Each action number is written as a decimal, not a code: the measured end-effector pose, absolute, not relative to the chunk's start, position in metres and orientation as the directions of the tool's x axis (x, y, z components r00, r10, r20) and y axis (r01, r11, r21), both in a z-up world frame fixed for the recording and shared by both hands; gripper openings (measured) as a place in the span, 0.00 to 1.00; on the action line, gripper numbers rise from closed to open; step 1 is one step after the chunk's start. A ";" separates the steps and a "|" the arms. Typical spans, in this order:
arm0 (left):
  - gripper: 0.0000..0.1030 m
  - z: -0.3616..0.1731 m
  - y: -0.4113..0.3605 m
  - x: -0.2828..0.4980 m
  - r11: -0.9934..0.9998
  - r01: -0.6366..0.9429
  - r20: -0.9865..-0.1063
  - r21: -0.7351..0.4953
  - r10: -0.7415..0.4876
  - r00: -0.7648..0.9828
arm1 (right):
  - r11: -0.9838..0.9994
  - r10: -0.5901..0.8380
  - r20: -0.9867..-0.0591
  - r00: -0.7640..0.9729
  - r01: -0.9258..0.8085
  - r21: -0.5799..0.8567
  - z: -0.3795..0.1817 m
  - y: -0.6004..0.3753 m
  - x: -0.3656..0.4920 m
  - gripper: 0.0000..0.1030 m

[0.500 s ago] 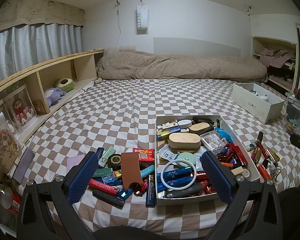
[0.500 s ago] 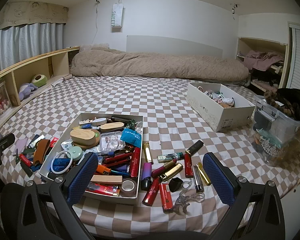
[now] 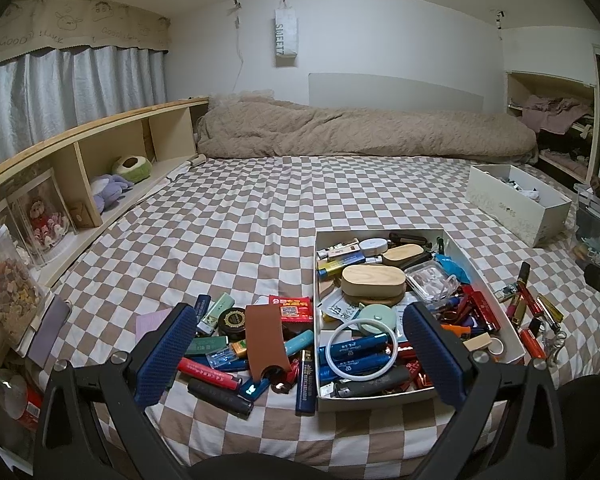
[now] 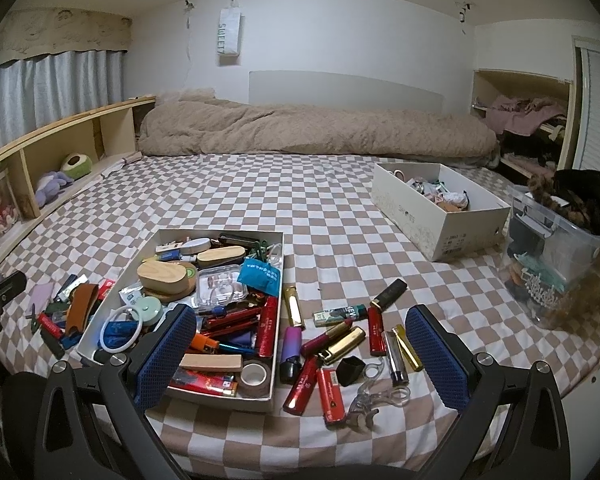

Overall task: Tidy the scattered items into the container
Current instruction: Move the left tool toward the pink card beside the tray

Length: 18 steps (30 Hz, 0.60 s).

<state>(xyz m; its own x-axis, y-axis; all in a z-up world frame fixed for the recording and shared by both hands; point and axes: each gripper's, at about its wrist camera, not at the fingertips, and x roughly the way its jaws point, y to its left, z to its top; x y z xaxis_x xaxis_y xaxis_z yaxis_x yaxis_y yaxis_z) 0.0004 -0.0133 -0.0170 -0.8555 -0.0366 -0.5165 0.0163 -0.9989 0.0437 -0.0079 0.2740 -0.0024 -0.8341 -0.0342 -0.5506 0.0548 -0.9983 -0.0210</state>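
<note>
A white open box (image 3: 476,276) (image 4: 282,280) full of lighters, wooden cases and small items sits on the checkered bed. Scattered items lie on both sides of it: a brown leather sleeve (image 3: 265,332), a red lighter (image 3: 208,371) and a black tube (image 3: 220,393) on its left; red lighters (image 4: 330,394), a gold lighter (image 4: 343,345), a purple lighter (image 4: 291,344) and a clear plastic clip (image 4: 380,394) on its right. My left gripper (image 3: 300,356) is open and empty above the left pile. My right gripper (image 4: 300,354) is open and empty above the right pile.
A second white box (image 4: 444,216) with clutter stands at the back right, with a clear plastic bin (image 4: 556,264) beside it. A wooden shelf (image 3: 80,168) with plush toys runs along the left. A beige duvet (image 3: 360,132) lies at the far end of the bed.
</note>
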 end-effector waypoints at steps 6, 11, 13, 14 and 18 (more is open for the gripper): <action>1.00 -0.013 -0.031 -0.007 -0.997 0.058 -0.515 0.041 -0.071 -0.854 | -1.000 0.012 -0.550 -0.835 0.004 -0.027 -0.005 0.293 -0.018 1.00; 1.00 -0.014 -0.048 -0.012 -0.993 0.107 -0.515 0.052 -0.119 -0.849 | -0.998 0.042 -0.555 -0.831 -0.056 0.009 -0.008 0.317 -0.029 1.00; 1.00 -0.016 -0.055 -0.016 -0.992 0.119 -0.526 0.041 -0.123 -0.842 | -0.997 0.048 -0.560 -0.827 -0.071 0.020 -0.011 0.324 -0.032 1.00; 1.00 -0.017 -0.059 -0.017 -0.992 0.123 -0.531 0.035 -0.123 -0.838 | -0.997 0.055 -0.563 -0.825 -0.079 0.019 -0.012 0.327 -0.033 1.00; 1.00 -0.021 -0.073 -0.021 -0.989 0.144 -0.547 0.040 -0.142 -0.825 | -0.996 0.075 -0.571 -0.818 -0.093 0.003 -0.019 0.335 -0.038 1.00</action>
<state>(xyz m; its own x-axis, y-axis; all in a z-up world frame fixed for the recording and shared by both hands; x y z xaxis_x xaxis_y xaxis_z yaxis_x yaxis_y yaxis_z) -0.0208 -0.0729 -0.0206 -0.8249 -0.1420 -0.5472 0.1436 -0.9888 0.0402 -0.0377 0.3353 -0.0189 -0.8176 0.0748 -0.5708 -0.0929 -0.9957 0.0026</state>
